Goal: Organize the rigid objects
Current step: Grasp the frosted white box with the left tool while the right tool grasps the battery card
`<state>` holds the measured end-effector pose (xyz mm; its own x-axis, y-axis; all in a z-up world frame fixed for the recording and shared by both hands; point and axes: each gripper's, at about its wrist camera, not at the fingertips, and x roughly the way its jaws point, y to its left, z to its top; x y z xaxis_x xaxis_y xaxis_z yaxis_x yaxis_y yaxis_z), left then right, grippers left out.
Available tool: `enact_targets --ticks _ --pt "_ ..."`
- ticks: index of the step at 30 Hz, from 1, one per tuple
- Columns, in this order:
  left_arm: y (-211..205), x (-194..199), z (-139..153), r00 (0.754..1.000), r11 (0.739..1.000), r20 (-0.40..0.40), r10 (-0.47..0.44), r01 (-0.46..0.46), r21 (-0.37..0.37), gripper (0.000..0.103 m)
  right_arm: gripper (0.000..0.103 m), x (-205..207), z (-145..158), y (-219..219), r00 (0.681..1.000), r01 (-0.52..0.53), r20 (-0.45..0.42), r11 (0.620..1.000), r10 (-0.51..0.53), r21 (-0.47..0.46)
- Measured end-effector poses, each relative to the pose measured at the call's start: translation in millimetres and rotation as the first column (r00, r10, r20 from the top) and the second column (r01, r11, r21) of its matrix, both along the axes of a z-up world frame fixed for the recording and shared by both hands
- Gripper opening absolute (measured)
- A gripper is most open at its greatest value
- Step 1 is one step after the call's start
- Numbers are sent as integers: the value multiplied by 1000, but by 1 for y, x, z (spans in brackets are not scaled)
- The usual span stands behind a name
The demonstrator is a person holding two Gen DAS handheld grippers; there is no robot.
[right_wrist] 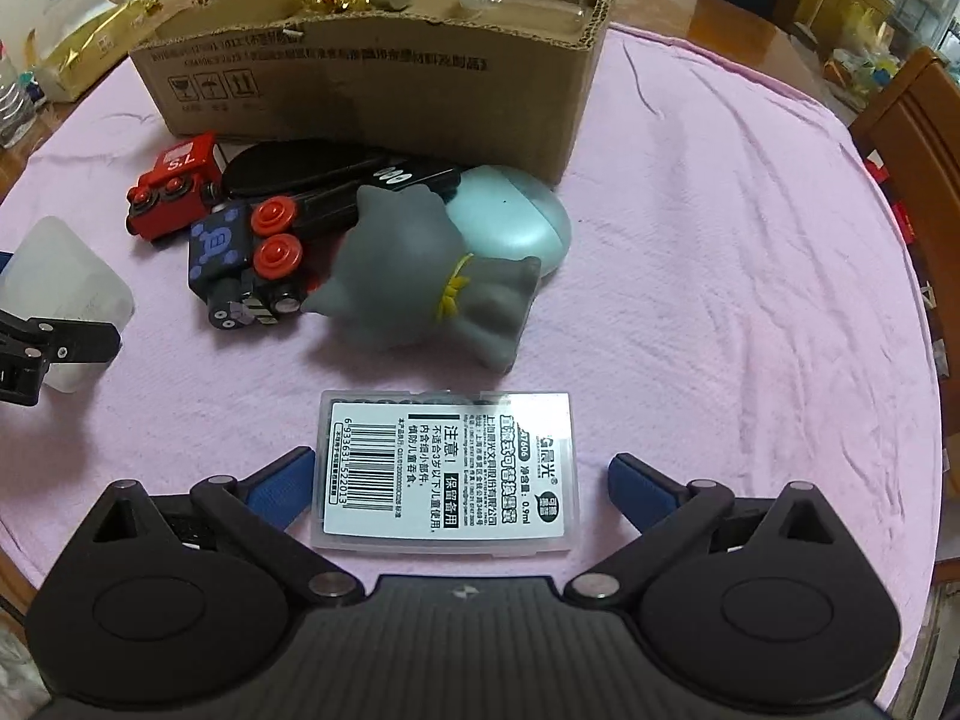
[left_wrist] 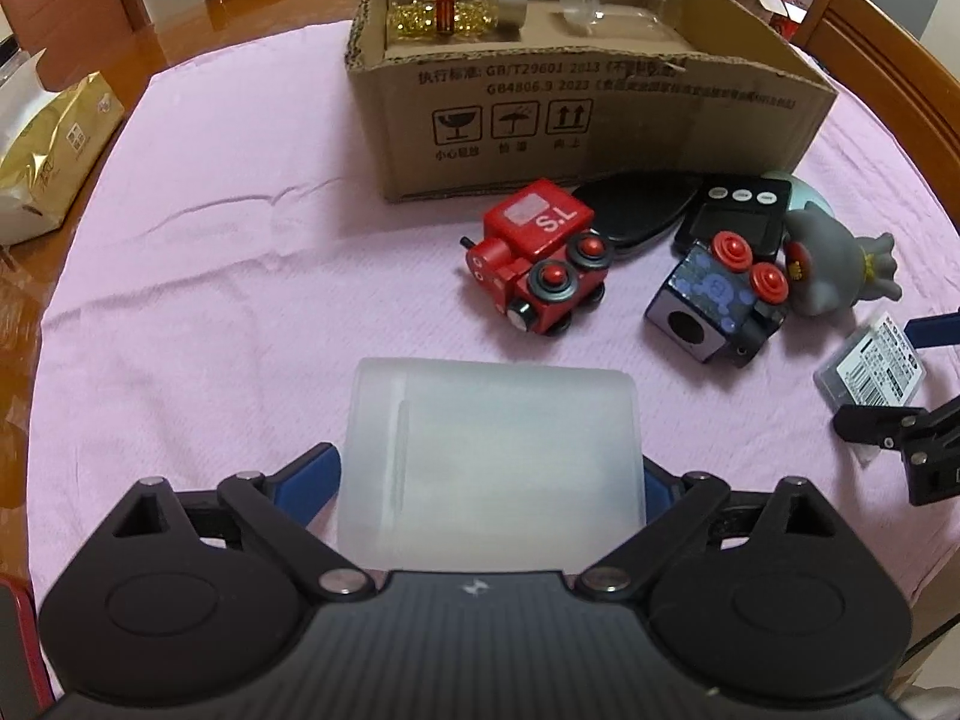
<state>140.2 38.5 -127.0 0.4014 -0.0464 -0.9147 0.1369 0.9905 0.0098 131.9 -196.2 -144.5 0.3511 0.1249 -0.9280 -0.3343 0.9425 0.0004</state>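
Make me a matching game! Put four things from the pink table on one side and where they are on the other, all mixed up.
Things:
1. bottle of yellow capsules
2. frosted white plastic box
3. flat clear case with barcode label
4. grey rubber cat toy

Places:
A. between the right gripper fingers
B. inside the cardboard box
C. lying on its side beside the toy trains
D. between the left gripper fingers

Pairs: 1-B, 2-D, 3-A, 4-C

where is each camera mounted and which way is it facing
Left wrist: on the left gripper, angled down at a frosted box between its fingers.
Right wrist: on the right gripper, angled down at a labelled clear case between open fingers.
Shared: cardboard box, red toy train, grey toy figure, each other's gripper.
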Motion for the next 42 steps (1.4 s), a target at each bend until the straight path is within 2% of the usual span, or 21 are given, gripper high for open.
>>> enact_targets --ticks 4,9,15,25,29,36,42 --pt "-1 2 -3 1000 1000 -3 9 -9 13 101 103 1 -1 0 1000 -6 5 1000 6 2" --pt "0 4 -3 999 999 -10 51 -51 12 102 103 -4 -2 -1 999 7 31 1000 -8 10" --pt "-1 9 -3 996 996 -20 92 -91 14 102 103 -5 0 0 999 37 16 999 -37 3" --pt "-6 5 3 996 996 -25 88 -87 32 96 103 -3 -1 5 999 46 -4 999 -46 -2" --pt "-6 4 8 995 996 -28 93 -92 16 96 103 -2 -1 5 999 41 -12 999 -41 -2" --pt "-4 3 14 995 996 -31 93 -93 7 96 95 -3 2 7 999 30 -21 1000 -30 -8" --pt "-2 5 14 995 996 -44 86 -87 -15 89 95 -1 2 7 999 32 -32 999 -32 -11"
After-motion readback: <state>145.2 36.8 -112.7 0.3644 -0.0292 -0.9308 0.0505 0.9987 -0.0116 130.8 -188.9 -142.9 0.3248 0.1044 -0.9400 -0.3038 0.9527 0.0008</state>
